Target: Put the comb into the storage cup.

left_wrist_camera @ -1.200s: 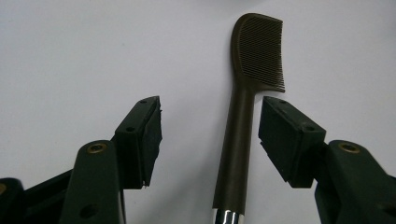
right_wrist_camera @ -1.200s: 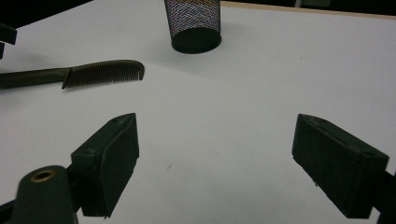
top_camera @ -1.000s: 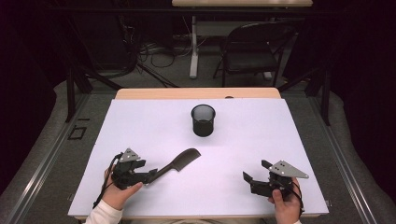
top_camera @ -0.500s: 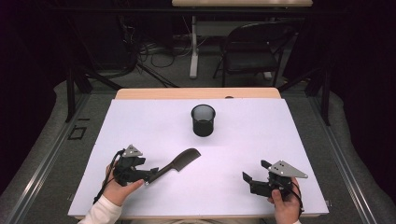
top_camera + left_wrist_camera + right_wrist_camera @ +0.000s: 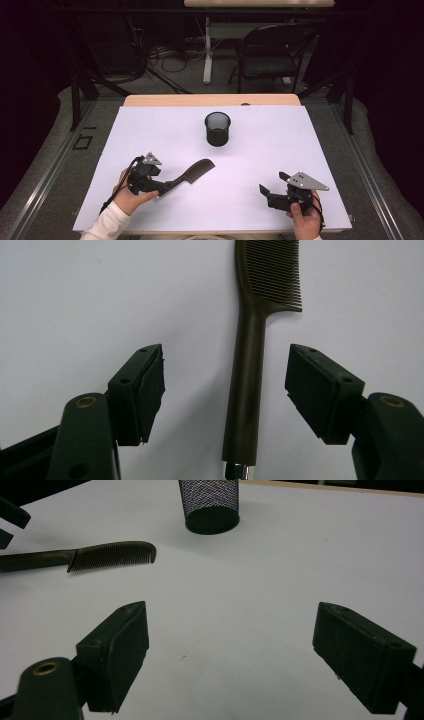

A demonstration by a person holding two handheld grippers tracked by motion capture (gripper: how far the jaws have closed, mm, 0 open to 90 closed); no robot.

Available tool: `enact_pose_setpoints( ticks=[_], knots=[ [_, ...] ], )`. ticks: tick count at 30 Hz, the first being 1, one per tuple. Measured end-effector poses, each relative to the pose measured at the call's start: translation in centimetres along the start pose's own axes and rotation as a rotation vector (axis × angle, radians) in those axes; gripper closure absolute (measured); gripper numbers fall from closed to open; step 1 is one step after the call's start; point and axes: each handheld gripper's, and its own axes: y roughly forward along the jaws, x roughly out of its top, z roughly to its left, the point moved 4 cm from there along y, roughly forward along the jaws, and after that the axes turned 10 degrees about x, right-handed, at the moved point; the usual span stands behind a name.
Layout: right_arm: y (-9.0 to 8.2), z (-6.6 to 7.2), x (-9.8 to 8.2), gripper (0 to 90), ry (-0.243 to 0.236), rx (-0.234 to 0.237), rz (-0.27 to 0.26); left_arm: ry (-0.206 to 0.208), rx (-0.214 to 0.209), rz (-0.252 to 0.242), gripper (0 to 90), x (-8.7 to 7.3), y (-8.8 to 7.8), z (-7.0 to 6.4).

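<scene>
Presently: comb flat on table, both tools unclenched

Left gripper (image 5: 161,186) low at the near-left of the white table (image 5: 150,135), jaws spread wide; the dark comb (image 5: 248,385) lies flat between them, handle untouched by either pad, teeth pointing away toward table centre. Black mesh cup (image 5: 218,129) upright mid-table, well beyond the comb. Right gripper (image 5: 274,190) near the front-right edge, jaws apart, bare table between them.

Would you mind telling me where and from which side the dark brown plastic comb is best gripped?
I would take the dark brown plastic comb by its narrow straight handle, coming from the handle end, as the left gripper does: its open jaws already stand either side of it. The comb lies flat, and the toothed end is wider.
</scene>
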Motion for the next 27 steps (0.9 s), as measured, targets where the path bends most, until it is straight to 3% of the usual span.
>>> enact_pose_setpoints(
  ticks=[8,27],
  knots=[
    [0.05,0.01,-0.04,14.7,0.002,0.004,0.005,0.03,-0.007,0.026,33.0,0.58,0.32,-0.25],
    [0.16,0.0,-0.1,14.8,0.007,0.004,0.009,0.021,0.001,0.07,33.1,1.08,0.55,0.21]
  ],
)
